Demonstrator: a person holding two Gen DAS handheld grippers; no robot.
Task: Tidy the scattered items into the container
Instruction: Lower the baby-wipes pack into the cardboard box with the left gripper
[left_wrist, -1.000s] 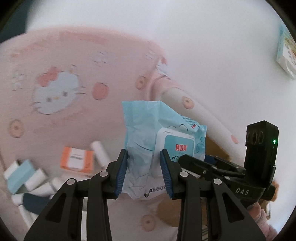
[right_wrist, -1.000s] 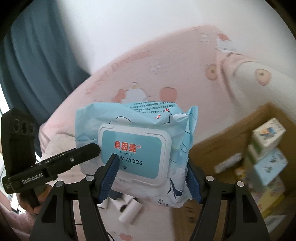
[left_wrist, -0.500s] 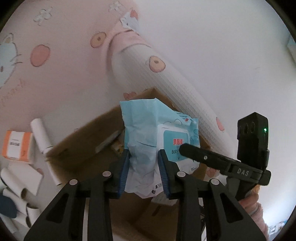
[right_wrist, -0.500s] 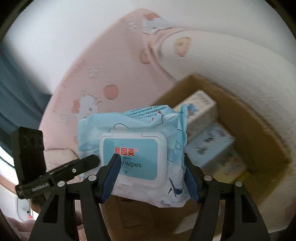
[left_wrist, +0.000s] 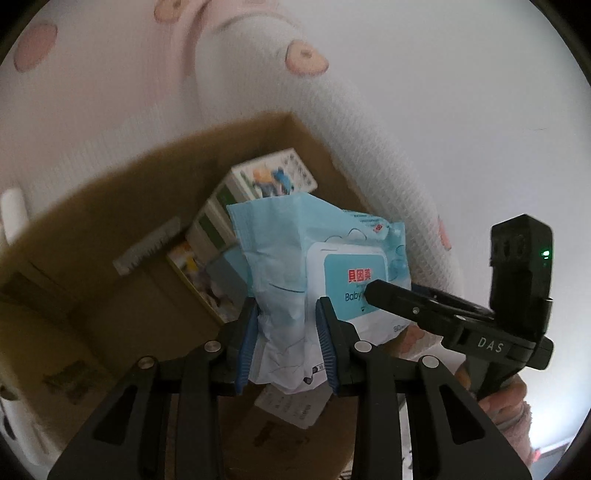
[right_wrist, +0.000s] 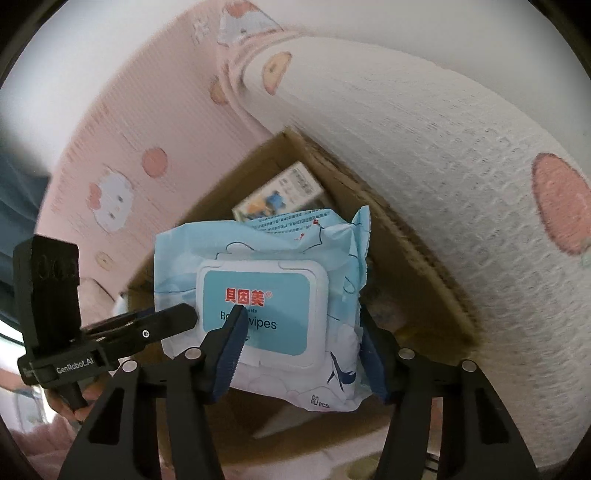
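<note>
The wipes pack (right_wrist: 258, 295), now over the cardboard box (left_wrist: 92, 229), lid up, lengthwise between both grippers' clamping fingers (right_wrist: 225, 350).

pink cartoon mat (right_wrist: 122, 147), rolled edge (right_wrist: 443, 155)

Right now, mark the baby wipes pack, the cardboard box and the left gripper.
baby wipes pack (right_wrist: 258, 295), right wrist view, lid label.
cardboard box (left_wrist: 110, 206), left wrist view, inner wall.
left gripper (left_wrist: 286, 343), left wrist view, between fingertips.

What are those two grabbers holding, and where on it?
Both hold the baby wipes pack: left gripper pinches its crumpled end; right gripper, jaws closing, clamps across its width.
</note>
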